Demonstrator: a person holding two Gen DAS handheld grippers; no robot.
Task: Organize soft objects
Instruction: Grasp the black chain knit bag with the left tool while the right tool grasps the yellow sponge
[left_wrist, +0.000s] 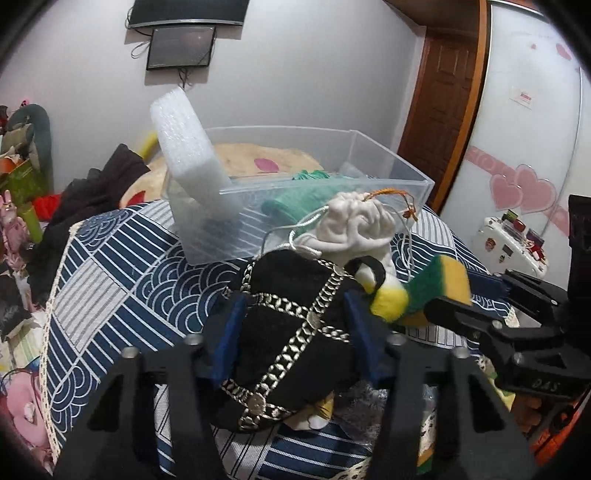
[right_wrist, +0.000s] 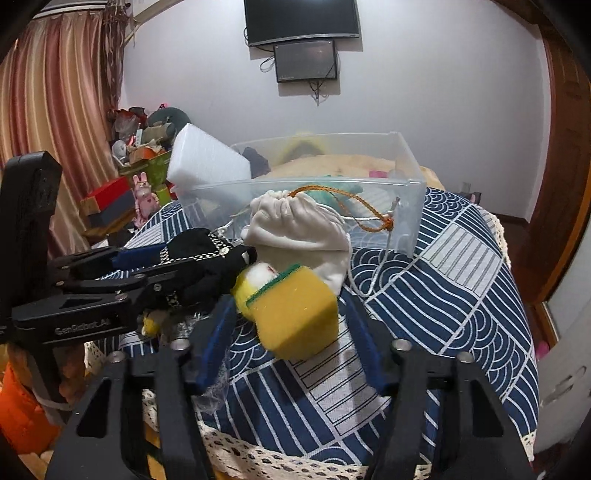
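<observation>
My left gripper (left_wrist: 295, 321) is shut on a black plush toy (left_wrist: 291, 325) wrapped in a silver chain, held above the patterned bedspread. Its yellow and white end (left_wrist: 388, 299) pokes out to the right. My right gripper (right_wrist: 291, 317) is open around a yellow sponge with a green scouring side (right_wrist: 295, 310), which looks blurred between the blue pads. The sponge also shows in the left wrist view (left_wrist: 439, 284). A white drawstring pouch (right_wrist: 299, 229) lies in front of a clear plastic bin (right_wrist: 406, 192). The bin holds a white foam block (left_wrist: 188, 151) and a green cloth (left_wrist: 306, 195).
The blue and white patterned bedspread (right_wrist: 443, 288) covers the raised surface. Clutter of toys and boxes (right_wrist: 140, 177) stands at the left. A wooden door (left_wrist: 443, 103) and a white wardrobe with pink hearts (left_wrist: 524, 184) are on the right. Two screens (right_wrist: 303, 37) hang on the wall.
</observation>
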